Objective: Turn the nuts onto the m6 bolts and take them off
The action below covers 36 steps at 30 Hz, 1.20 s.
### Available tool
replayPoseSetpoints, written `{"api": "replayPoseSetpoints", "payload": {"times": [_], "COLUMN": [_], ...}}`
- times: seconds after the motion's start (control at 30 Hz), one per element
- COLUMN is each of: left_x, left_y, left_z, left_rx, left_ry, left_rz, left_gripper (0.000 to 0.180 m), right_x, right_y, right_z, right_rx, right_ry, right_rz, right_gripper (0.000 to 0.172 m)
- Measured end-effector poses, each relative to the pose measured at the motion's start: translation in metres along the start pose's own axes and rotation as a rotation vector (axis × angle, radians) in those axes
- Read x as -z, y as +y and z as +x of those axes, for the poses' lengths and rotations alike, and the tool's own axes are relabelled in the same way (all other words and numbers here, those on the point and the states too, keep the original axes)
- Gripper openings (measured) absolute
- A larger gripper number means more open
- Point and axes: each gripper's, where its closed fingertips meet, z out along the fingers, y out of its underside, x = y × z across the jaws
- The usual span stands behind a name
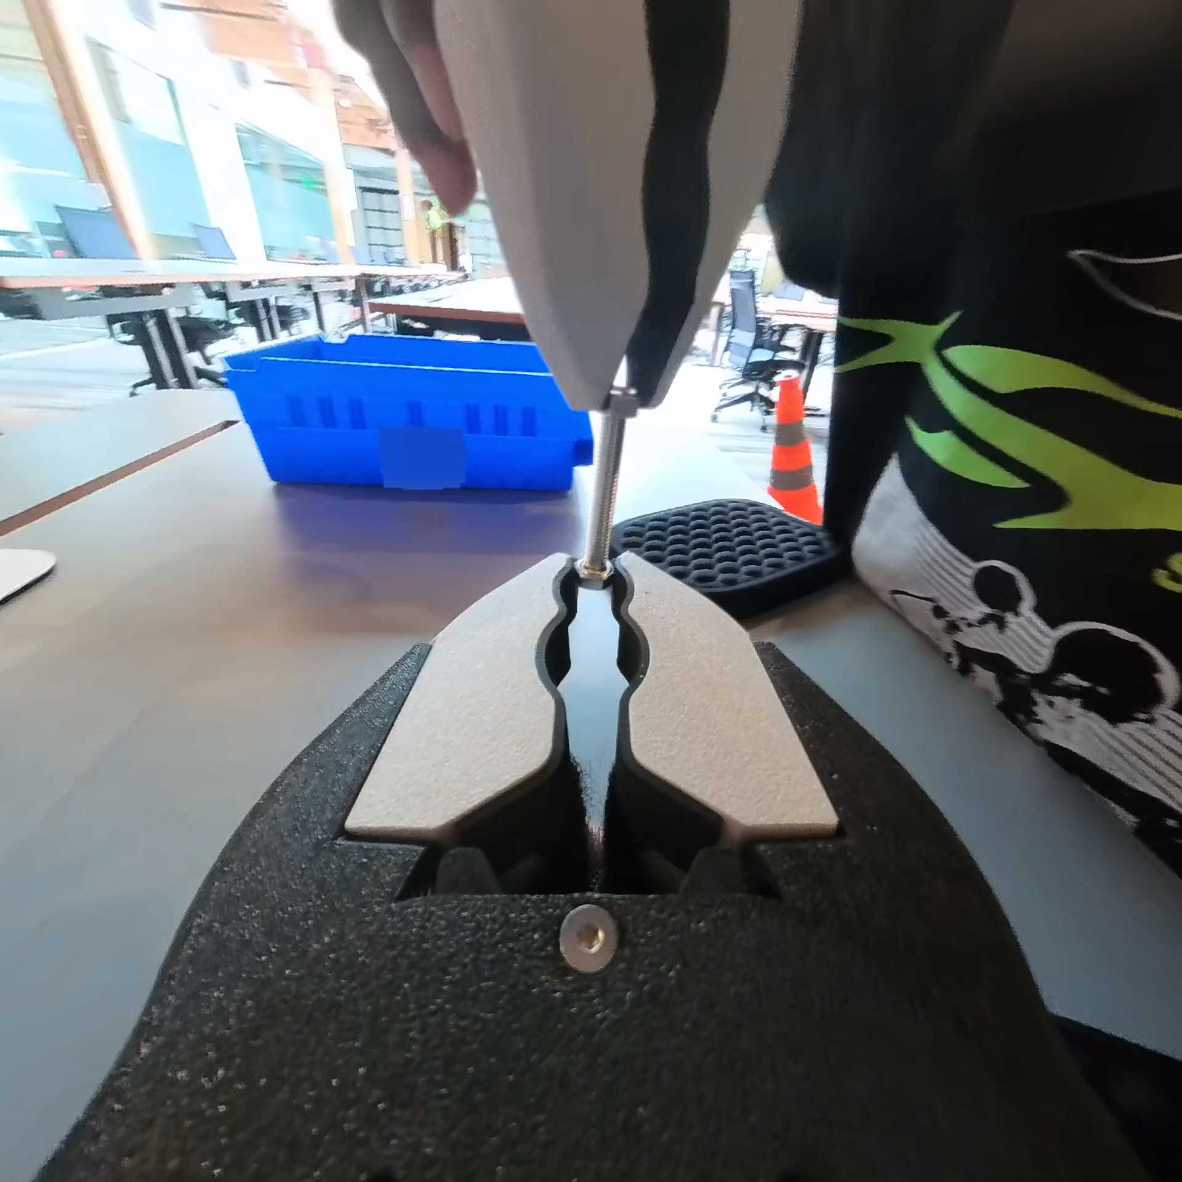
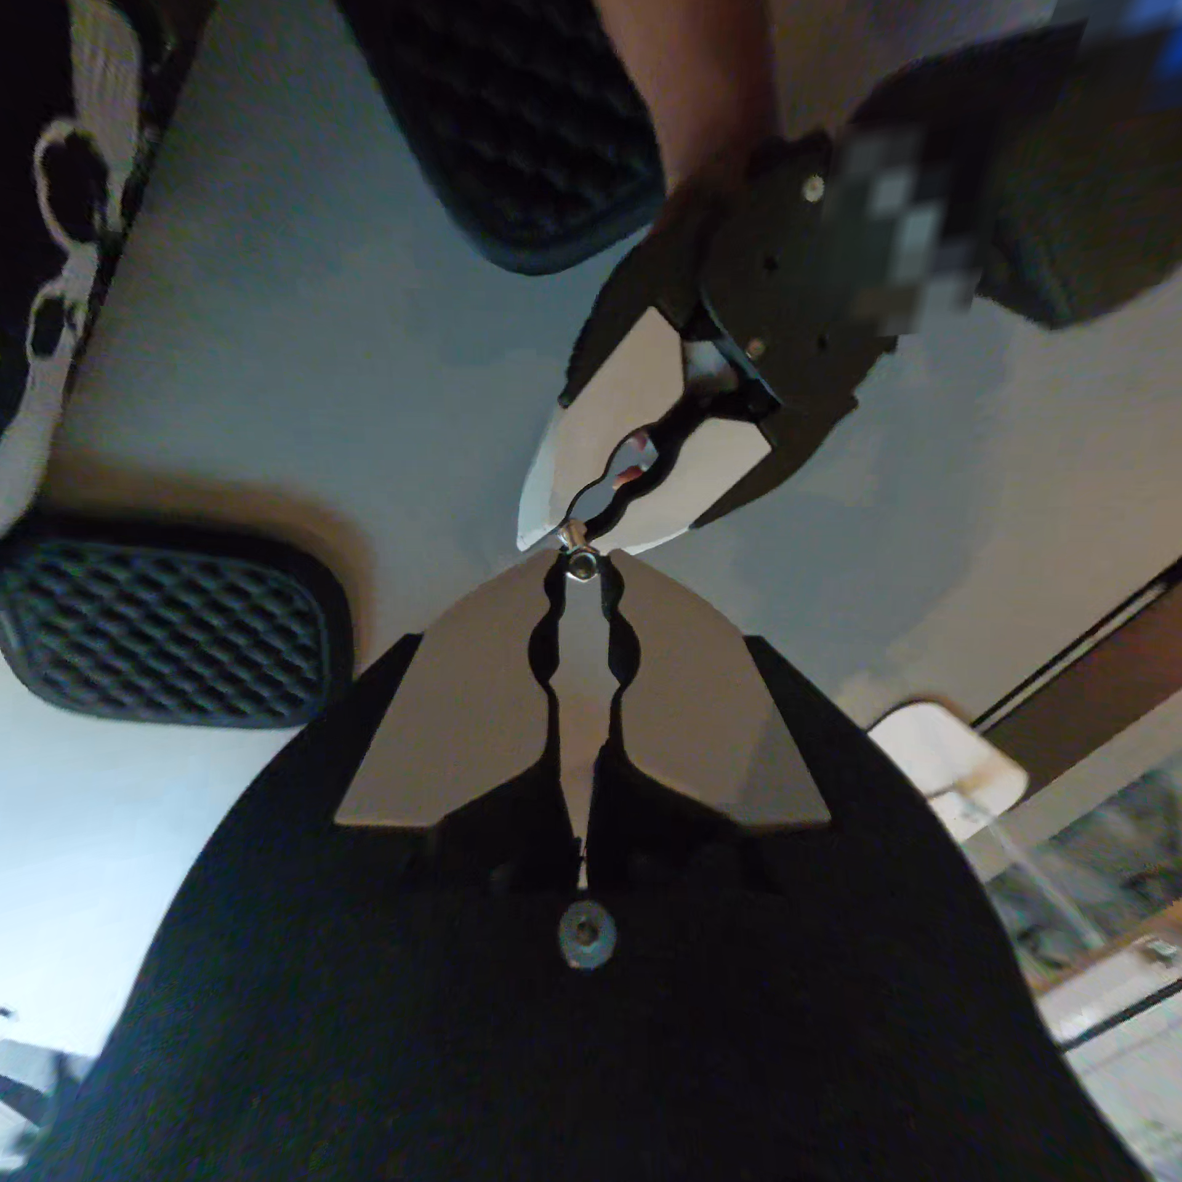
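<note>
In the left wrist view a silver threaded bolt (image 1: 606, 486) stands almost upright above the grey table (image 1: 192, 639). My left gripper (image 1: 595, 572) is shut on the bolt's lower end. My right gripper (image 1: 623, 401) comes down from above and is shut on a hex nut (image 1: 623, 404) at the bolt's top end. In the right wrist view my right gripper (image 2: 583, 569) pinches the nut (image 2: 582, 566), seen end-on. Just beyond it the left gripper (image 2: 572, 538) holds the foreshortened bolt (image 2: 571, 534).
A blue plastic bin (image 1: 409, 409) stands on the table behind the bolt. A black honeycomb mat (image 1: 729, 550) lies to its right; a second mat (image 2: 160, 633) shows in the right wrist view. The person's dark patterned shirt (image 1: 1023, 448) is close on the right. An orange cone (image 1: 793, 454) stands on the floor. My right fingertips sit around 5 centimetres from my left ones.
</note>
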Motion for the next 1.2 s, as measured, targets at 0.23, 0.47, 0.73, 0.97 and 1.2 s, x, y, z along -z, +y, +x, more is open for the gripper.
{"api": "replayPoseSetpoints", "payload": {"times": [0.23, 0.47, 0.73, 0.97, 1.2], "left_x": [0.0, 0.003, 0.006, 0.006, 0.004], "left_y": [0.0, -0.003, -0.006, -0.006, -0.004], "left_z": [0.0, -0.004, -0.011, -0.007, -0.008], "left_rx": [-0.003, 0.002, -0.003, 0.021, 0.012], "left_ry": [-0.001, -0.035, -0.084, -0.032, -0.045], "left_rz": [0.001, 0.023, 0.05, 0.05, 0.032], "left_gripper": [0.009, 0.009, 0.01, 0.01, 0.009], "right_x": [0.005, 0.028, 0.038, 0.005, 0.006], "right_y": [0.0, -0.002, 0.01, -0.017, -0.014], "right_z": [-0.005, 0.02, 0.011, -0.001, -0.004], "right_rx": [-0.185, -0.465, -0.649, -0.543, -0.543], "right_ry": [0.031, 0.234, 0.558, 0.54, 0.57], "right_rz": [0.092, 0.674, 1.412, 1.289, 1.265], "right_gripper": [0.047, 0.084, 0.098, 0.088, 0.072]}}
